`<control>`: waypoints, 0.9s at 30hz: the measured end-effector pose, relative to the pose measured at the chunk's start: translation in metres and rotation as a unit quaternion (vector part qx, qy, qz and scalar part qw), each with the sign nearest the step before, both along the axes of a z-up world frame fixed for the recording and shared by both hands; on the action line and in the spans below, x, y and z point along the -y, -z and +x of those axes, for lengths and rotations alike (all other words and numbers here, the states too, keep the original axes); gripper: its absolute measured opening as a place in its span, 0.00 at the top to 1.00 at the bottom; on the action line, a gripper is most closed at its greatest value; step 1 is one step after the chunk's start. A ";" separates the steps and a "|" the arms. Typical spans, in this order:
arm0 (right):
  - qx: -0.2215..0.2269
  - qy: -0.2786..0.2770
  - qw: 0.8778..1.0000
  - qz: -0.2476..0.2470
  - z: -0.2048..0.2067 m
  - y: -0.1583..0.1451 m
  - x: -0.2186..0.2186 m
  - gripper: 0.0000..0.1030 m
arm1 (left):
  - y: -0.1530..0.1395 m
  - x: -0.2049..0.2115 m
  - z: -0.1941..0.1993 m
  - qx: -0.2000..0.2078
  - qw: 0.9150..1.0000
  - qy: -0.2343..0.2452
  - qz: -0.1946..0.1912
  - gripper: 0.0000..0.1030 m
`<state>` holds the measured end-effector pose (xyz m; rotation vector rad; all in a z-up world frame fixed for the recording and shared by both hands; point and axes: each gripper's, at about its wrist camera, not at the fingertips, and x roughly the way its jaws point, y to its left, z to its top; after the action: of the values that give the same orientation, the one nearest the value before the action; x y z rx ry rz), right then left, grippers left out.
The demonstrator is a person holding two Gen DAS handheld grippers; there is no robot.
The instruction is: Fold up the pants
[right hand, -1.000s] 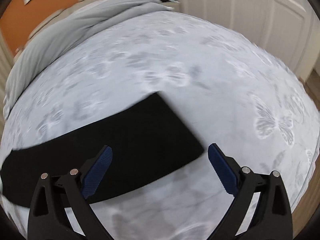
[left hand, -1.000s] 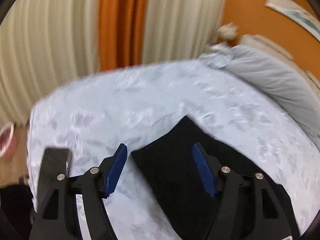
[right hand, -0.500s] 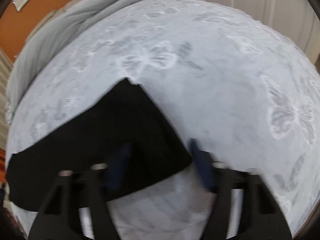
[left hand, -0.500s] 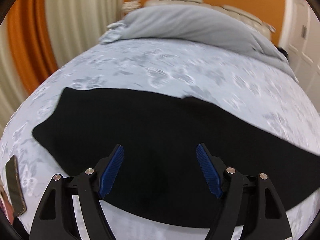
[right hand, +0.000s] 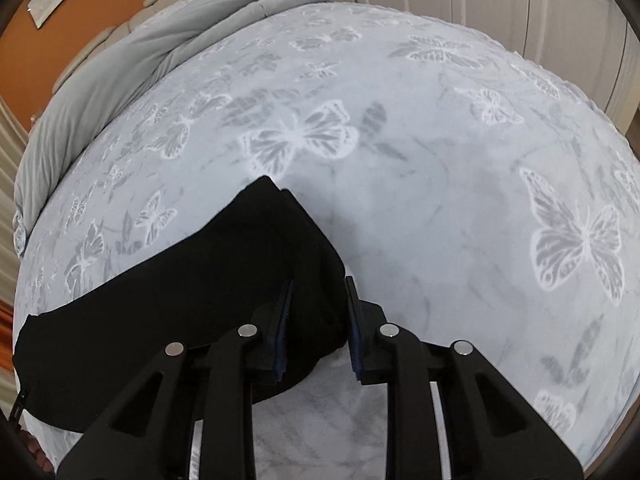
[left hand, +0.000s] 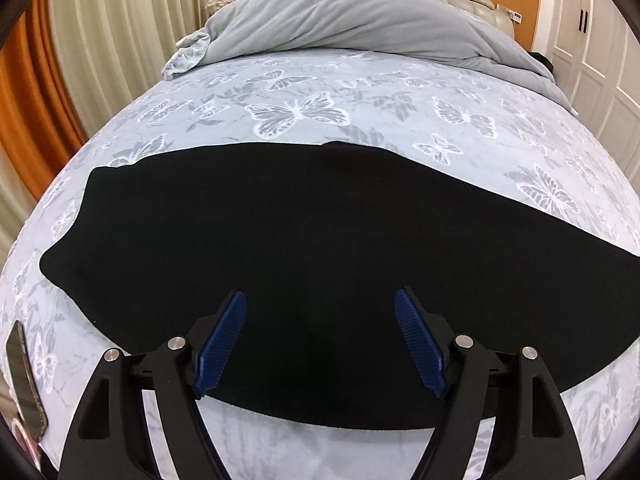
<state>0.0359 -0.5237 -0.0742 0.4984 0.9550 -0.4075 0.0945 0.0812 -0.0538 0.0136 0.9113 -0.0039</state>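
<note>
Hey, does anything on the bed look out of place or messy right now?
Mostly tidy. The black fabric pants lie flat across the butterfly-print bedsheet. Two oddities: a dark flat phone-like object sits at the bed's left edge, and the grey duvet is bunched up by the headboard.

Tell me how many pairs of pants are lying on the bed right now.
1. The black pants lie flat across the near part of the butterfly-print bed, one end pinched by the right hand-held gripper. Anything under the grey duvet would be hidden.
</note>
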 end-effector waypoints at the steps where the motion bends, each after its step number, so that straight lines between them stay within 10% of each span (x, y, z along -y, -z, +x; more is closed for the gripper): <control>1: 0.005 0.002 1.000 0.006 0.000 -0.003 -0.001 0.79 | -0.001 -0.001 0.000 0.001 1.000 -0.002 0.000 0.27; 6: 0.112 -0.055 0.992 0.009 0.001 -0.074 -0.058 0.80 | -0.008 -0.013 0.000 0.006 1.000 -0.012 -0.013 0.27; 15: 0.216 -0.250 0.943 0.037 0.023 -0.149 -0.239 0.80 | -0.019 -0.038 -0.005 0.015 0.999 -0.035 -0.028 0.27; 23: 0.134 -0.365 0.920 0.052 0.077 -0.097 -0.370 0.74 | -0.025 -0.071 -0.008 0.019 0.997 -0.059 -0.044 0.27; 25: 0.080 -0.395 0.914 0.051 0.083 -0.066 -0.395 0.49 | -0.025 -0.080 -0.007 0.016 0.997 -0.062 -0.048 0.27; 27: 0.024 -0.403 0.915 -0.004 0.086 -0.036 -0.415 0.45 | -0.025 -0.086 -0.008 0.011 0.996 -0.065 -0.055 0.27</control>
<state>0.1221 -0.1087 -0.0383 0.0741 1.0239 0.3479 0.0870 0.1675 -0.0290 -0.1473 0.8870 0.0671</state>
